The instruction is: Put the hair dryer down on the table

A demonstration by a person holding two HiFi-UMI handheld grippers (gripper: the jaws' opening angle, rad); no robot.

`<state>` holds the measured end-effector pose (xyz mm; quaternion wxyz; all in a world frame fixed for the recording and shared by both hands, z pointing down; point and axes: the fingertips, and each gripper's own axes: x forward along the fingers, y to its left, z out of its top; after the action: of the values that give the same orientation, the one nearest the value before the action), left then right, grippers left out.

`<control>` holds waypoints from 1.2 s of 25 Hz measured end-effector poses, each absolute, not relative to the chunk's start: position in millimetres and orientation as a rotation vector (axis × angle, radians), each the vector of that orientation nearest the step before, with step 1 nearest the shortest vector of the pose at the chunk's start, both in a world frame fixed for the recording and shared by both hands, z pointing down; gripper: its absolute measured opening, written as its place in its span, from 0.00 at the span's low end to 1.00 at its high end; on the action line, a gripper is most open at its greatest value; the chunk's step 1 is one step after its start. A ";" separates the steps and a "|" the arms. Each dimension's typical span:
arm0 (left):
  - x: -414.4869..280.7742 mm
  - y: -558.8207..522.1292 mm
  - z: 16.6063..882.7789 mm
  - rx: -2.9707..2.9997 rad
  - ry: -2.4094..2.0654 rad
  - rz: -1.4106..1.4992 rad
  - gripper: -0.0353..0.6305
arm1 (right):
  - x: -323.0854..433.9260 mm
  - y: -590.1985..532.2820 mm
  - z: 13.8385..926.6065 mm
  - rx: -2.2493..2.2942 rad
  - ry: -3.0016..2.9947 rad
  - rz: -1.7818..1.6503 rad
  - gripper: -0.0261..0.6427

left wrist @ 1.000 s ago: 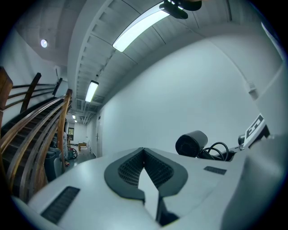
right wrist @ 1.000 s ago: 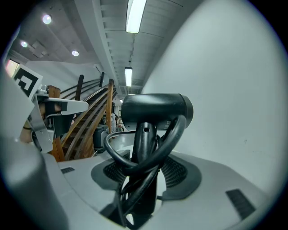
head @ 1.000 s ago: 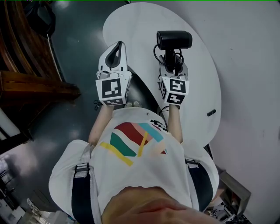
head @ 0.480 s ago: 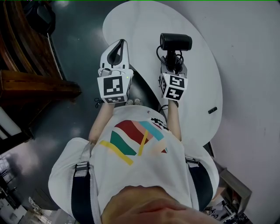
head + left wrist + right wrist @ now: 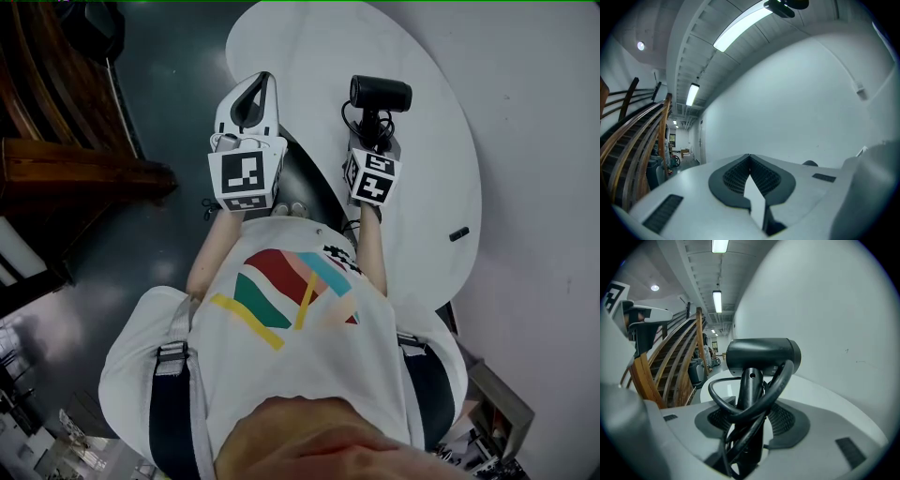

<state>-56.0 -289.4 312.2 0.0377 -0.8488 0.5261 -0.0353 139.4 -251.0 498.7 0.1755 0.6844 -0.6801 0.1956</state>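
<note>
A black hair dryer [image 5: 380,92] with its cord looped round the handle stands upright in my right gripper [image 5: 375,134], above the white oval table [image 5: 441,187]. In the right gripper view the dryer's barrel [image 5: 761,355] lies crosswise, and the right gripper [image 5: 749,430] is shut on the handle and cord. My left gripper [image 5: 255,98] hangs over the table's left edge, level. Seen from the left gripper view, that gripper [image 5: 750,158] is shut with nothing in it.
A small dark object [image 5: 458,233] lies near the table's right rim. A wooden staircase rail [image 5: 84,178] stands on the dark floor to the left. A pale wall [image 5: 544,141] runs behind the table on the right.
My right gripper has sunk towards the table top with the hair dryer still in it. The left gripper has stayed where it was.
</note>
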 end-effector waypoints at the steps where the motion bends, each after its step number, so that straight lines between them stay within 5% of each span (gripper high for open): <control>1: -56.9 -290.1 313.1 -2.605 1.615 -0.112 0.08 | 139.8 -250.9 504.3 1.932 -1.915 0.565 0.37; 30: -50.0 -293.9 326.3 -2.599 1.612 -0.185 0.08 | 147.4 -246.7 602.6 1.738 -1.765 0.752 0.37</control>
<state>-50.0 -293.9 326.3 0.0389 -0.8475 0.5258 -0.0604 147.4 -246.7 602.6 0.2728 0.6460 -0.6558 0.2796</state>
